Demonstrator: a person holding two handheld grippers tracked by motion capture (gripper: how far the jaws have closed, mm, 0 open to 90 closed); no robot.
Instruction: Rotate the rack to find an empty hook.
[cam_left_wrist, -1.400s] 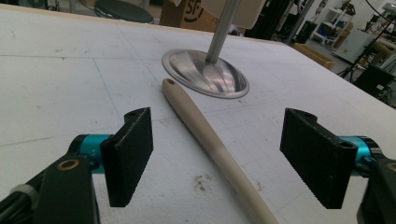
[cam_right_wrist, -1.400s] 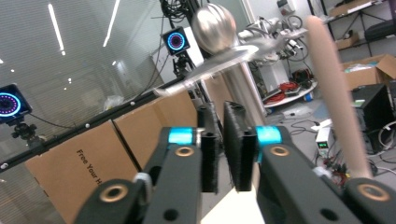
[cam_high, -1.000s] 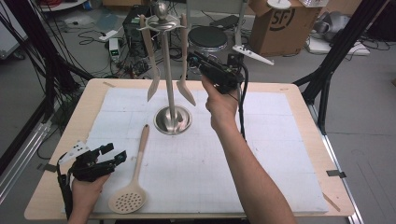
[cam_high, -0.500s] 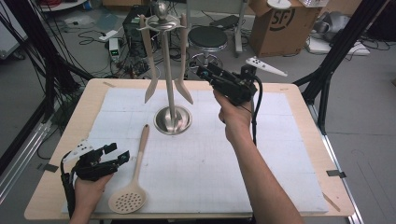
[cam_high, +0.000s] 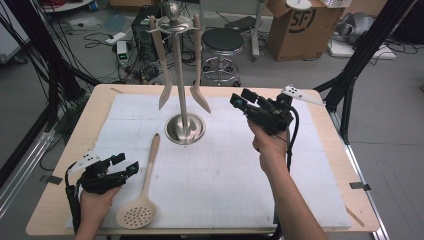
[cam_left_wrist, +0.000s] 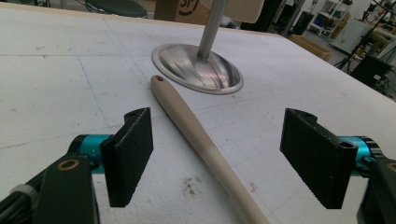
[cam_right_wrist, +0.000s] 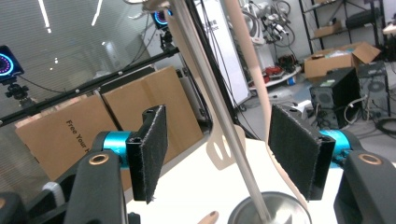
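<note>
White foam board covers the wooden table (cam_high: 60, 200) in front of me, with cables, a stool and cardboard boxes on the floor beyond it. My left hand (cam_high: 95, 202) rests low at the near left corner, forearm coming straight in from the table edge, and the left gripper (cam_high: 122, 165) points forward and slightly rightward, close over the board. Its jaws stand wide apart with nothing pinched; in the left gripper view the slotted spoon (cam_high: 142, 192) lies on the board with its handle running between them, touching neither pad. The spoon's perforated head sits near the table's front edge, just beside my left hand, and its handle tip points at the steel stand (cam_high: 184, 127). My right forearm reaches up the middle of the table, wrist raised, holding the right gripper (cam_high: 240, 100) in the air to the right of the stand, aimed leftward at it. Its jaws have just been opening and hold nothing. Two spatulas (cam_high: 164, 65) hang from the stand's top.
</note>
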